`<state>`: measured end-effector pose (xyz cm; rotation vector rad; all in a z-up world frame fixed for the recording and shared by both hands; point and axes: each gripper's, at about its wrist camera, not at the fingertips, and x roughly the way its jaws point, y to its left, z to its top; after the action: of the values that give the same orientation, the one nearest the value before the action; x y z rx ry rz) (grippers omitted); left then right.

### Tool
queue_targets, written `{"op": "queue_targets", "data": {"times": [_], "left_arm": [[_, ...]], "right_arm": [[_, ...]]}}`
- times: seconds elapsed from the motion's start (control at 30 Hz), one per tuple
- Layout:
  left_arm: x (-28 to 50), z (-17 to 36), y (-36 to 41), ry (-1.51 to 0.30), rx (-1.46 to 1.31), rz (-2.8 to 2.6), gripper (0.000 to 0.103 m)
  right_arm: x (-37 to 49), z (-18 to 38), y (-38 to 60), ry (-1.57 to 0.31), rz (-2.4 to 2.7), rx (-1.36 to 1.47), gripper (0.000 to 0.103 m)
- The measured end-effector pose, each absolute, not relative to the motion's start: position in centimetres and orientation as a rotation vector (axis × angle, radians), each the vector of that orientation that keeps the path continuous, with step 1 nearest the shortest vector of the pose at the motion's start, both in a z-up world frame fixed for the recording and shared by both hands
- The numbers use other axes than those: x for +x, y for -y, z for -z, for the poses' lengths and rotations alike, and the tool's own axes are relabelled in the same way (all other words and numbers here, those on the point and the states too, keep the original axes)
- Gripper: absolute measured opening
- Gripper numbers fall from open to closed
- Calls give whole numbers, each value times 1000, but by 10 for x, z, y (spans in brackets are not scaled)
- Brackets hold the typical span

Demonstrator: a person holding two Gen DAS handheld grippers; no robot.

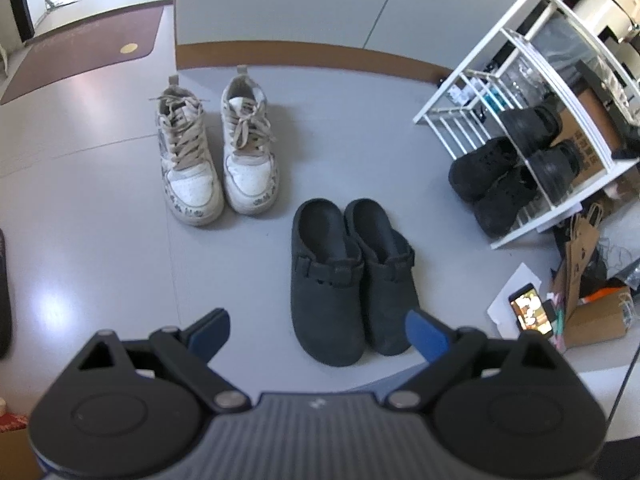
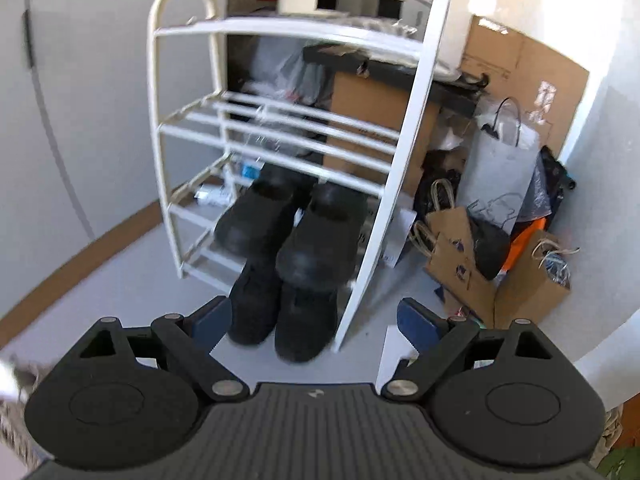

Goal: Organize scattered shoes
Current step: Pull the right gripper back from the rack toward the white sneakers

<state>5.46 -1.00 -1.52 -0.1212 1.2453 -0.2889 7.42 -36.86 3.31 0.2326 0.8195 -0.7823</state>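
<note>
Underfoot, the grey floor runs to a white wall with a brown skirting strip, and the shoes sit on it or on the rack. Largest of the furnishings is the white shoe rack, a frame of slatted shelves with rounded side hoops, standing against the wall beside a heap of cardboard boxes and paper bags. Its two upper shelves are bare; the lower part holds two pairs of black shoes. One pair of chunky black shoes sits on a lower shelf with toes pointing outward, and directly below it a second pair of black lace-up shoes stands with toes jutting past the front edge of the rack.

Out on the open floor, well apart from the rack, a pair of white sneakers stands side by side, heels toward the wall; they are scuffed, with beige laces loosely tied and a small pattern around the soles. Nearer the camera and between the sneakers and the rack, a pair of dark grey clogs lies side by side, touching, each with an open heel and a strap across the top.

A phone with a lit screen lies on a white sheet near the bags.

Both the left gripper and the right gripper hang above the floor with blue-padded jaws spread wide and nothing between them.
</note>
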Motion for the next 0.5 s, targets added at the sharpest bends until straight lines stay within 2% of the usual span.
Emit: {"op": "queue_targets", "data": {"times": [0.5], "left_arm": [[38,2,12,-1207,-88,300,96]], "right_arm": [[13,-52,297,-816,489,152,93]]}}
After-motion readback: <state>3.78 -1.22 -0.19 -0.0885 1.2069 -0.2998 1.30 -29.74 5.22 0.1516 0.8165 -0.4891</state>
